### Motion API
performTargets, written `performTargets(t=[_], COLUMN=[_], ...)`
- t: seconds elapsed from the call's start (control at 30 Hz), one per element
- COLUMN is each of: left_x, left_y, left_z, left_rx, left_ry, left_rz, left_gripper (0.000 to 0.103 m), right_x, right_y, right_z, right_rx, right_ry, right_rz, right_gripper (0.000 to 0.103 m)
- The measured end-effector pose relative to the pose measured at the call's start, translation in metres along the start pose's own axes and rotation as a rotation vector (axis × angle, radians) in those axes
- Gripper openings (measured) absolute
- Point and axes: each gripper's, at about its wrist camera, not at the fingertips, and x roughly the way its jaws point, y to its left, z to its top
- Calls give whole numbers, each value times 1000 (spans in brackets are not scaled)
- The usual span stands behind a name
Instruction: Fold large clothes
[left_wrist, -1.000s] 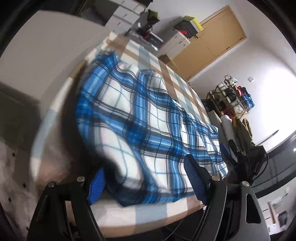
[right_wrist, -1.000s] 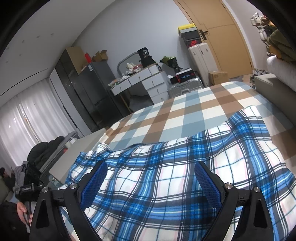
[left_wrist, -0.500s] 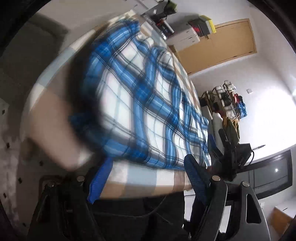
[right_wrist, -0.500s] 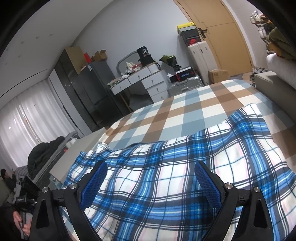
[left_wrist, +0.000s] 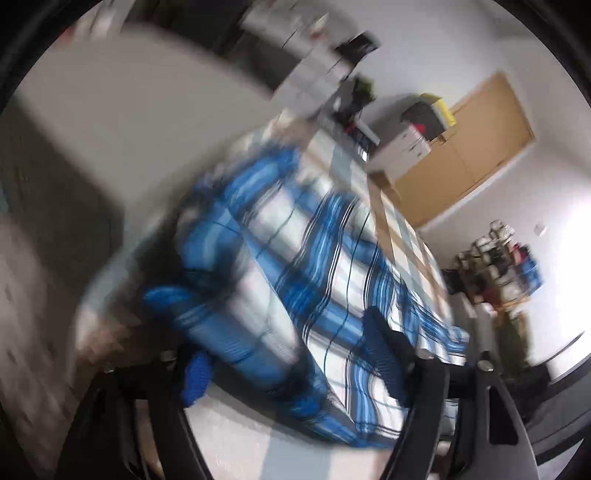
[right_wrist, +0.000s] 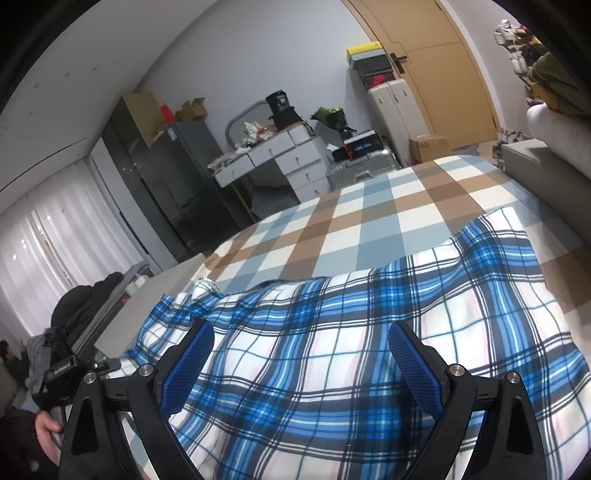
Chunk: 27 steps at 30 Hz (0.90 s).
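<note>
A large blue, white and black plaid garment (right_wrist: 351, 339) lies spread on the bed; it also shows, blurred, in the left wrist view (left_wrist: 295, 280). My right gripper (right_wrist: 301, 365) is open and empty just above the cloth, with blue pads (right_wrist: 413, 365) wide apart. My left gripper (left_wrist: 288, 365) is open at the garment's near corner, and a fold of cloth lies between its fingers. The left wrist view is motion-blurred.
The bed (right_wrist: 369, 206) has a brown, blue and white checked cover. Beyond it stand a white desk with drawers (right_wrist: 273, 162), suitcases (right_wrist: 391, 107) and a wooden door (right_wrist: 443, 66). A grey sofa edge (right_wrist: 546, 173) is at the right. A hand-held device (right_wrist: 59, 373) is at lower left.
My left gripper has swung fast, dipping below the bed edge and coming back to the garment's corner. My right gripper has hardly moved.
</note>
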Motion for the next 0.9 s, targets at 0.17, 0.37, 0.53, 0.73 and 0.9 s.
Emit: performTargets(t=[0.17, 0.37, 0.53, 0.73, 0.9], left_x=[4, 22, 22, 28, 19], left_y=[-33, -47, -66, -87, -88], left_z=[-9, -30, -57, -80, -78], left_rx=[285, 500, 745, 950, 961], left_ry=[-118, -110, -123, -129, -134], left_rz=[168, 227, 282, 276, 271], left_gripper=[19, 9, 9, 8, 8], right_x=[34, 153, 253, 323, 342], right_y=[71, 189, 275, 320, 322], right_z=[46, 93, 63, -5, -36], right_rx=[-110, -210, -391, -724, -849], right_ry=[178, 614, 968, 1165, 1187], right_rz=[106, 185, 83, -226, -355], right_gripper=[98, 98, 96, 91, 69])
